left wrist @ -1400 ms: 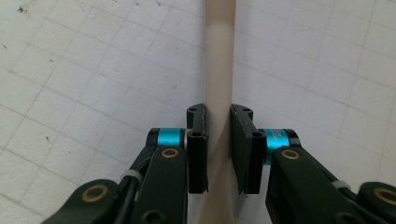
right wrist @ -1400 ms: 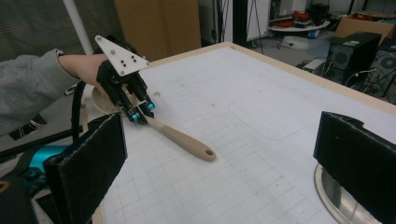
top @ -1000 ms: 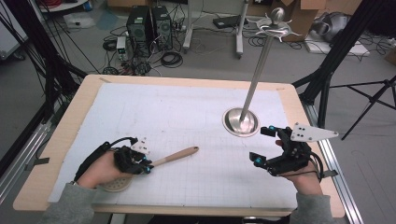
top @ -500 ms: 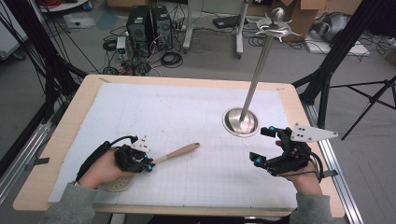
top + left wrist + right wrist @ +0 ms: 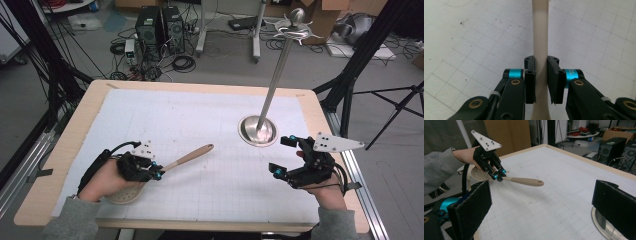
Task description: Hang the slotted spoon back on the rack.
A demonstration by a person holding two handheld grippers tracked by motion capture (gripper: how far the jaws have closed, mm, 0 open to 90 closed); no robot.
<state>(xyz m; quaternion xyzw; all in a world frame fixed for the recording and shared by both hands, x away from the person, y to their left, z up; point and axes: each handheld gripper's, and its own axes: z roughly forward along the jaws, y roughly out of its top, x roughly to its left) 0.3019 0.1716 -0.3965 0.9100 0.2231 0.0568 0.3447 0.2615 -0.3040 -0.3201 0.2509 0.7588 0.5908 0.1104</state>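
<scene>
A pale wooden spoon (image 5: 192,155) with a round perforated head (image 5: 477,173) lies out to the right from my left gripper (image 5: 156,172). In the left gripper view both black pads press on its handle (image 5: 540,30), so my left gripper (image 5: 540,66) is shut on it. The right gripper view has the spoon (image 5: 524,180) held roughly level just above the white mat, in the left gripper (image 5: 499,175). My right gripper (image 5: 280,156) rests at the table's right side, open, with nothing between its pads (image 5: 471,205).
A metal stand with a round base (image 5: 258,131) and a tall pole (image 5: 277,75) rises just beyond the right gripper; its base edge (image 5: 604,225) sits by the right jaw. A white gridded mat (image 5: 200,115) covers the wooden table.
The free end of the spoon handle has shifted slightly away from me with the left gripper. The right gripper has stayed put.
</scene>
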